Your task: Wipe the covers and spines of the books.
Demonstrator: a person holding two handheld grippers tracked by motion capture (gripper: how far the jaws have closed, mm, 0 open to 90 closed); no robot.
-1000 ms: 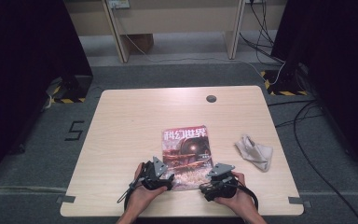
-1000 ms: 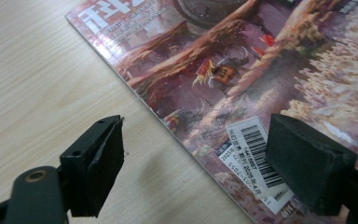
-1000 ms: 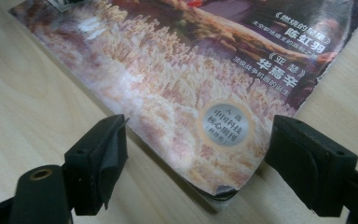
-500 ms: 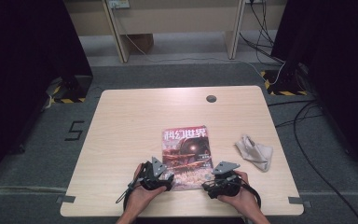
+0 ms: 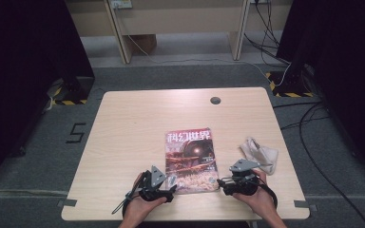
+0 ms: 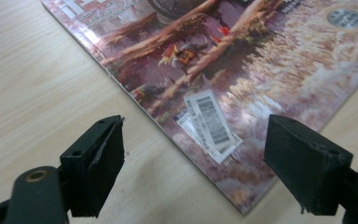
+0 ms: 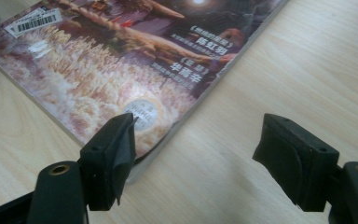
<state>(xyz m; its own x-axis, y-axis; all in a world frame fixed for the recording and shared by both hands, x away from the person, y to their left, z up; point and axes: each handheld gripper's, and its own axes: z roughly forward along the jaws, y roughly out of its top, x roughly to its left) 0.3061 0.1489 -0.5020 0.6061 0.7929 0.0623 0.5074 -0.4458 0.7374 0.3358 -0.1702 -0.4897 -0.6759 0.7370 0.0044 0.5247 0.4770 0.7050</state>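
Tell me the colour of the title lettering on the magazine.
Red, across the top of the magazine cover; it shows best in the high view.

Magazine [image 5: 191, 160] mid-table [image 5: 138, 123], crumpled cloth [image 5: 260, 154] to its right

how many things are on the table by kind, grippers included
magazine: 1
crumpled cloth: 1
grippers: 2, left gripper and right gripper
total: 4

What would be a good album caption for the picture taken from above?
Two hand-held tongs, left and right, open at the near corners of a magazine on a wooden table.
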